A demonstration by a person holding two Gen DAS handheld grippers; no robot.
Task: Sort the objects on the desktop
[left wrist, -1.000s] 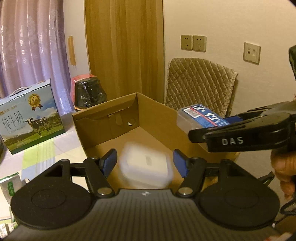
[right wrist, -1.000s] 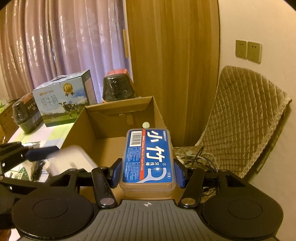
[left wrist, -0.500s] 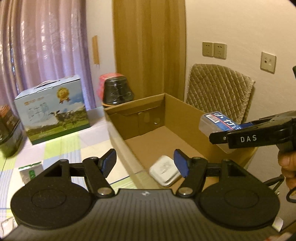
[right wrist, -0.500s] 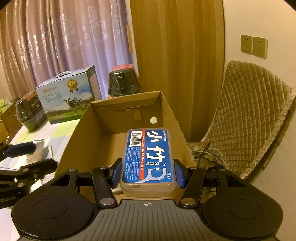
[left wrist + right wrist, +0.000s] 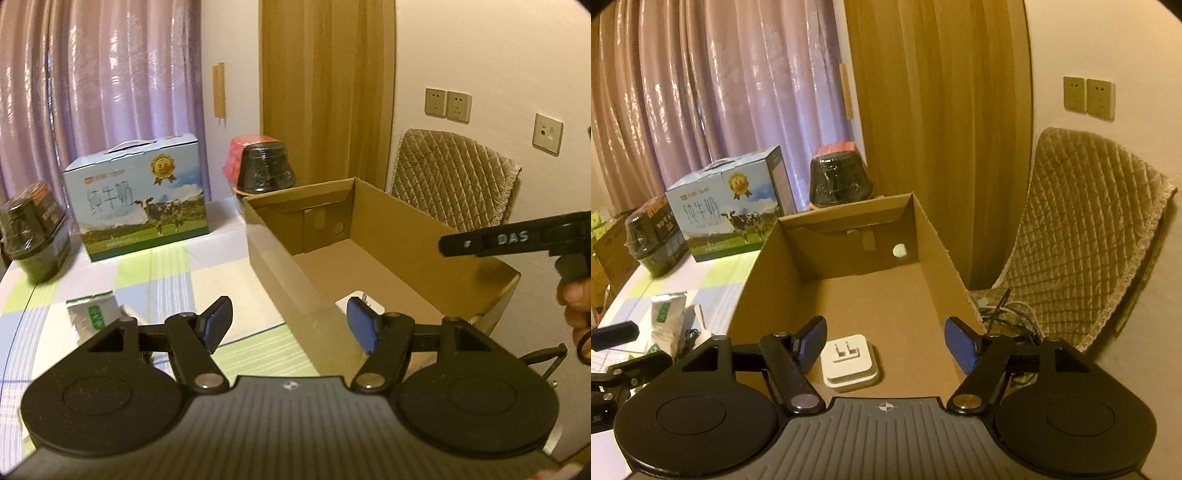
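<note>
An open cardboard box [image 5: 846, 295] stands on the table's right end. A white charger plug [image 5: 849, 363] lies on the box floor near its front wall. My right gripper [image 5: 884, 336] hovers open above that end of the box with nothing between its fingers. The blue floss box is not in view. My left gripper [image 5: 288, 321] is open and empty, hanging over the tablecloth just outside the box's [image 5: 280, 266] left wall. The right gripper [image 5: 498, 240] shows in the left wrist view, held by a hand [image 5: 576, 299] over the box's right rim.
A green-and-white packet [image 5: 94, 314] and dark cables lie on the checked tablecloth [image 5: 166, 280] left of the box. Behind stand a milk carton case [image 5: 140, 199] and two black wrapped jars [image 5: 264, 166], [image 5: 33, 236]. A padded chair [image 5: 1089, 236] with cables [image 5: 1008, 314] sits to the right.
My right gripper has opened and the blue floss box has left its fingers. My left gripper has drawn back and to the left, out of the box; the white plug stays inside.
</note>
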